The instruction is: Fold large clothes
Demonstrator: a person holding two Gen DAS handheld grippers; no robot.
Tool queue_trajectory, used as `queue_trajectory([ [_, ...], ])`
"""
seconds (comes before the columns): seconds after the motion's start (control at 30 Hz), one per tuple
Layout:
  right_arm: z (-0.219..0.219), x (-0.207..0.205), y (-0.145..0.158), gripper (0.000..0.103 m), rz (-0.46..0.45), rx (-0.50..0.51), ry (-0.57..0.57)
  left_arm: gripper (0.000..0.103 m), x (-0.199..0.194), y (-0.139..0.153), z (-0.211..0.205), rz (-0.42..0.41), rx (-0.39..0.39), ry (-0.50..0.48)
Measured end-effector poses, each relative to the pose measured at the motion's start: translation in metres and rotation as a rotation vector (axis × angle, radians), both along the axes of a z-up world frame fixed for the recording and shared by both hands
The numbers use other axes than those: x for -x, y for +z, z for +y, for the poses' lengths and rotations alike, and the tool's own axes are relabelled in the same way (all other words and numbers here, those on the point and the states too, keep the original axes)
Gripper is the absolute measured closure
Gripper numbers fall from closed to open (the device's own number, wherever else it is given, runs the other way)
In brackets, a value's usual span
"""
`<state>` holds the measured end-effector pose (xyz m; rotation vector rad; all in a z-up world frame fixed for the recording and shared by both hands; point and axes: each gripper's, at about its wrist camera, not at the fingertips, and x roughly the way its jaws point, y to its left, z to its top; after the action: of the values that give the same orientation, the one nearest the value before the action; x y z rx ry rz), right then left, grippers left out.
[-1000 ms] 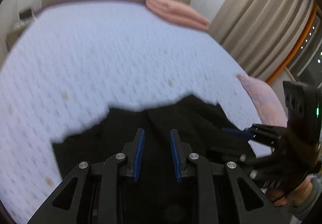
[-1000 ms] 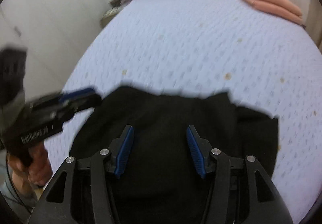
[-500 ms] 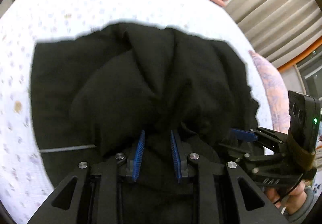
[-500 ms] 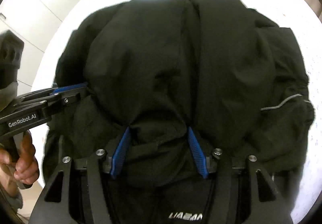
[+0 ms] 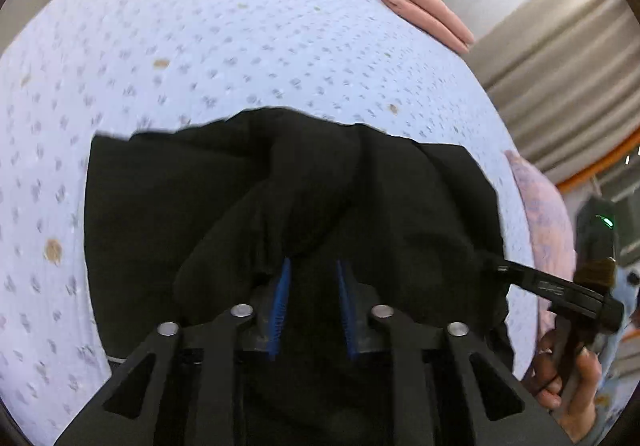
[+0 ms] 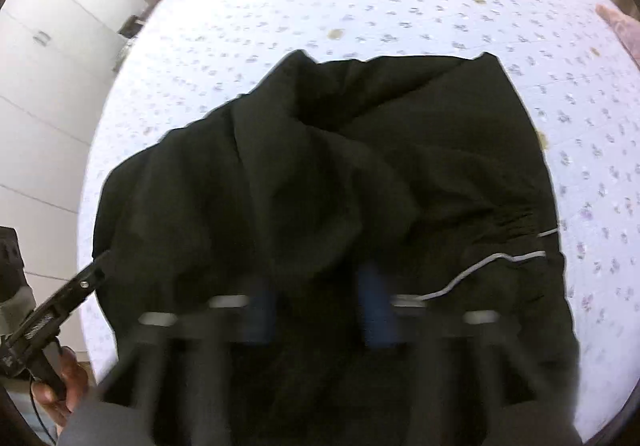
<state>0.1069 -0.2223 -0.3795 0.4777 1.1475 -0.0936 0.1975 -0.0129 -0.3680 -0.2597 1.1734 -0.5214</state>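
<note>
Both grippers are pinching bunched folds of the black garment [image 5: 168, 205]: left gripper [image 5: 312, 274] narrow with cloth between its pads, right gripper [image 6: 316, 290] blurry but gripping too. The garment is heaped on the patterned bedsheet [image 5: 200, 45]; pink pillow [image 5: 412, 1] sits far back.

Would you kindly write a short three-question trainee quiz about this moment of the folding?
1. True or false: the black garment lies on the bed.
2. What colour is the folded cloth at the bed's far edge?
3. The left hand-held gripper has: A) black fabric between its fingers; B) nothing.

Key: 1 true; 2 pink; 3 A.
</note>
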Motion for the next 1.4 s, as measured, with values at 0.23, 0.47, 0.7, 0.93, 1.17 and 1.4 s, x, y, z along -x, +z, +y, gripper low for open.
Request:
queue_trajectory([
  [0.23, 0.000, 0.007, 0.002, 0.085, 0.005, 0.132, -0.001, 0.083, 0.006, -0.013, 0.013, 0.067, 0.120, 0.012],
  [0.47, -0.018, -0.016, -0.050, 0.075, 0.044, 0.049, -0.026, 0.087, 0.010, -0.014, 0.012, 0.066, 0.121, -0.043],
  [0.7, 0.009, 0.018, 0.026, 0.054, -0.055, 0.122, 0.058, 0.076, 0.030, 0.042, -0.001, -0.078, 0.070, -0.140],
  [0.93, 0.091, 0.012, 0.033, 0.045, -0.087, 0.142, 0.232, 0.052, 0.020, 0.002, -0.011, -0.028, 0.029, -0.066],
  [1.17, 0.092, 0.013, -0.034, 0.046, 0.008, 0.079, 0.254, 0.056, 0.027, -0.024, -0.013, -0.035, -0.004, -0.058],
  [1.4, 0.062, 0.071, 0.011, 0.046, -0.130, 0.025, 0.297, 0.056, 0.092, 0.022, -0.004, -0.127, -0.052, -0.004],
])
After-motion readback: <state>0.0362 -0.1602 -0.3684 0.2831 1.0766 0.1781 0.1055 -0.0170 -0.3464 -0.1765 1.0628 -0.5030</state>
